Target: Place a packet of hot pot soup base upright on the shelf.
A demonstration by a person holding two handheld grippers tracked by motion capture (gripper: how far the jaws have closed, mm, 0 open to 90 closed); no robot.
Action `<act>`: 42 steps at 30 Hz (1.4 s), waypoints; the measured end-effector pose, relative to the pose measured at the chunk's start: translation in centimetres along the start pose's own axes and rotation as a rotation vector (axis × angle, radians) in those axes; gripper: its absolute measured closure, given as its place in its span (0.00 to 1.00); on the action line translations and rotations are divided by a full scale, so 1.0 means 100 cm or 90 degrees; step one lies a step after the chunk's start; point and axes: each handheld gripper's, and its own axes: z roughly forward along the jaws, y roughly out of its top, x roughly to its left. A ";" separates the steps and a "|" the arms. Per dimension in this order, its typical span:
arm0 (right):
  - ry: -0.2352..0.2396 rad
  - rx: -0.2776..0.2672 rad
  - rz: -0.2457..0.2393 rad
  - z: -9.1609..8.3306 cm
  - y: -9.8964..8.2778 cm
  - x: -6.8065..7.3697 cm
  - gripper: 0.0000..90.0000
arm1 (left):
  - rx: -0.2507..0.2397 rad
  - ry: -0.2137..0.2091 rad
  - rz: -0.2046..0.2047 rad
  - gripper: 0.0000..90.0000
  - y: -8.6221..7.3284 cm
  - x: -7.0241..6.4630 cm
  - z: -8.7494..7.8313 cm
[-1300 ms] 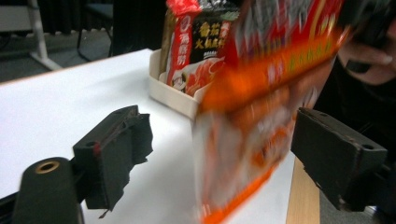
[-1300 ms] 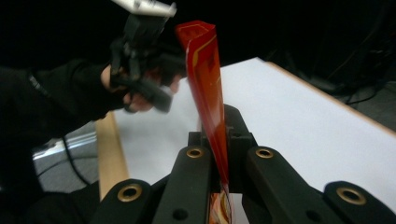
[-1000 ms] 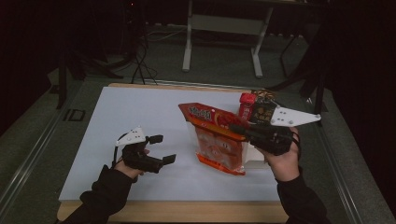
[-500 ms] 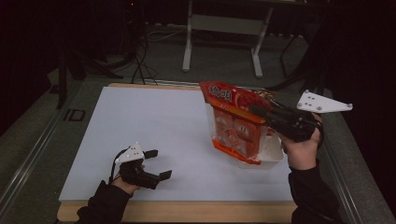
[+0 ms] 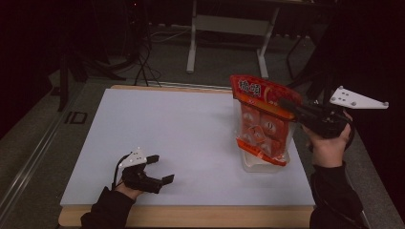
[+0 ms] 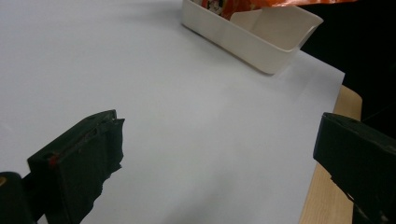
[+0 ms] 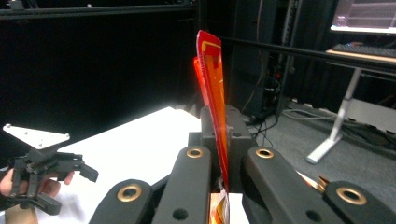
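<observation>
The right hand-held gripper (image 5: 291,106) was clamped on the top edge of an orange snack bag (image 5: 261,119), its two jaws pressed together with the thin sealed strip of the bag pinched between them. In the right gripper view the bag's edge (image 7: 212,88) rose straight up from between the jaws, seen edge-on. The bag hung down and to the left of that gripper, tilted, with its lower end in a shallow white tray (image 5: 255,165) that sat directly below the gripper's tips on the white tabletop (image 5: 181,129). Whether the bag's bottom rested on the tray floor or merely dangled inside it could not be told.

The left hand-held gripper (image 5: 160,169) was well apart from the bag, low over the near left part of the tabletop, with its jaws standing wide apart and nothing between them. From that gripper's own camera, the white tray (image 6: 252,32) lay well ahead and to the right, near the tabletop's far edge, with a bit of the orange bag (image 6: 233,4) showing over its rim. In the right gripper view the left hand-held gripper (image 7: 79,172) showed down to the left, with a grey three-cornered plate on top.
</observation>
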 end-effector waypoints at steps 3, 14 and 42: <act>-0.011 0.009 0.008 -0.001 -0.006 -0.007 1.00 | -0.001 -0.002 -0.003 0.01 0.000 0.001 0.000; -0.021 0.032 0.046 0.012 -0.030 -0.029 1.00 | -0.005 0.004 0.012 0.01 -0.003 0.003 0.002; -0.044 0.027 0.169 0.007 -0.101 -0.058 1.00 | 0.004 -0.004 -0.003 0.01 -0.007 0.006 0.007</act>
